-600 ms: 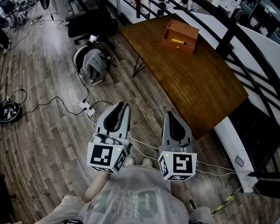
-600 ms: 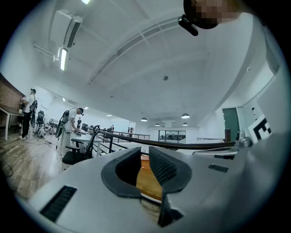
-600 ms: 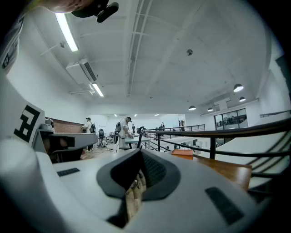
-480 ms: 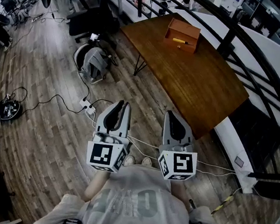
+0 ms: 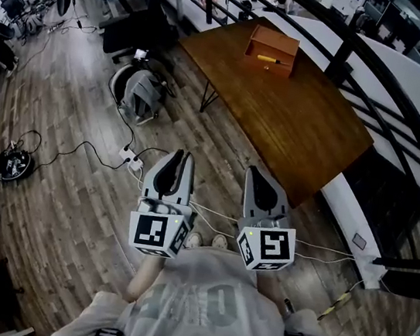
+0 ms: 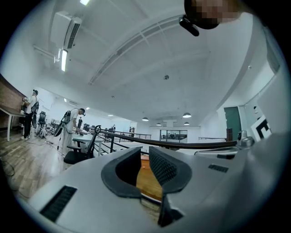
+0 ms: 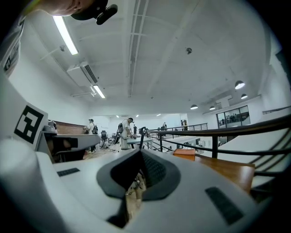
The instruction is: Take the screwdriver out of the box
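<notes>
An open wooden box [image 5: 271, 49] stands at the far end of a brown table [image 5: 294, 125], with a yellow-handled screwdriver [image 5: 268, 58] lying inside it. Both grippers are held level close to the person's body, well short of the table. In the left gripper view, my left gripper [image 5: 183, 157] [image 6: 145, 152] has a narrow gap between its jaws, and only the table top [image 6: 148, 179] shows through. My right gripper [image 5: 260, 175] [image 7: 140, 154] is shut with nothing in it. The right gripper view shows the box [image 7: 184, 154] small and far ahead.
A black railing [image 5: 381, 68] runs behind and to the right of the table. On the wooden floor lie cables and a power strip [image 5: 129, 161], a backpack [image 5: 138, 98] and a round device [image 5: 11, 166]. Desks, office chairs and people are further back [image 7: 125, 134].
</notes>
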The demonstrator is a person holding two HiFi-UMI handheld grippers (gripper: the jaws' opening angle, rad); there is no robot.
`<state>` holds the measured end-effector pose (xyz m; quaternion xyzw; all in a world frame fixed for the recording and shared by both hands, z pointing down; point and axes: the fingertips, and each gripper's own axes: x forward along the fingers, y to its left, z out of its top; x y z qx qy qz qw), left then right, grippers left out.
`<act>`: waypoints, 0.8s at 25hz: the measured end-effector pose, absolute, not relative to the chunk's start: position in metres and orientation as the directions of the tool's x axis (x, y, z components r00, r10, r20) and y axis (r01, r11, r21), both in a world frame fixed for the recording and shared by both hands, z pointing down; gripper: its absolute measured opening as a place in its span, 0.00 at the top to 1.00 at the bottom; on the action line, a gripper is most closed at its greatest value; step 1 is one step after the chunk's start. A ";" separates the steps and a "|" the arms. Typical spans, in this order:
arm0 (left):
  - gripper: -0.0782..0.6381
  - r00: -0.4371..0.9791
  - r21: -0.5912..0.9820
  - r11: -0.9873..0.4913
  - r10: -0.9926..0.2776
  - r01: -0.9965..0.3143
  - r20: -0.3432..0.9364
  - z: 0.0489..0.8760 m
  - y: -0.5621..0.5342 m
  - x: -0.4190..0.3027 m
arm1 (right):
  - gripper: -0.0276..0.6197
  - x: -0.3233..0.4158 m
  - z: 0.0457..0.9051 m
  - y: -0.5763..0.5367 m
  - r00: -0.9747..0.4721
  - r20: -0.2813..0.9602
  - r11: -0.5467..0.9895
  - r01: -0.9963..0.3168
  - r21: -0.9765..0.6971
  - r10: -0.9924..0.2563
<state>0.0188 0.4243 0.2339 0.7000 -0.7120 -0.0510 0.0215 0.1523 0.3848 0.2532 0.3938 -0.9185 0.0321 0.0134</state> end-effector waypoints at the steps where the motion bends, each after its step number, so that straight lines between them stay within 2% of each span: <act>1: 0.80 -0.018 0.104 0.014 -0.999 -0.994 -0.039 0.235 0.424 0.021 | 0.94 0.155 0.253 0.384 -0.687 0.049 0.686 -0.727 -0.033 -0.725; 10: 0.80 -0.033 0.100 0.027 -0.998 -0.995 -0.058 0.239 0.412 0.041 | 0.94 0.177 0.252 0.381 -0.702 0.022 0.702 -0.710 0.048 -0.712; 20: 0.80 -0.077 0.086 0.068 -0.991 -0.994 -0.108 0.232 0.392 0.030 | 0.94 0.193 0.257 0.363 -0.701 0.013 0.700 -0.712 0.046 -0.713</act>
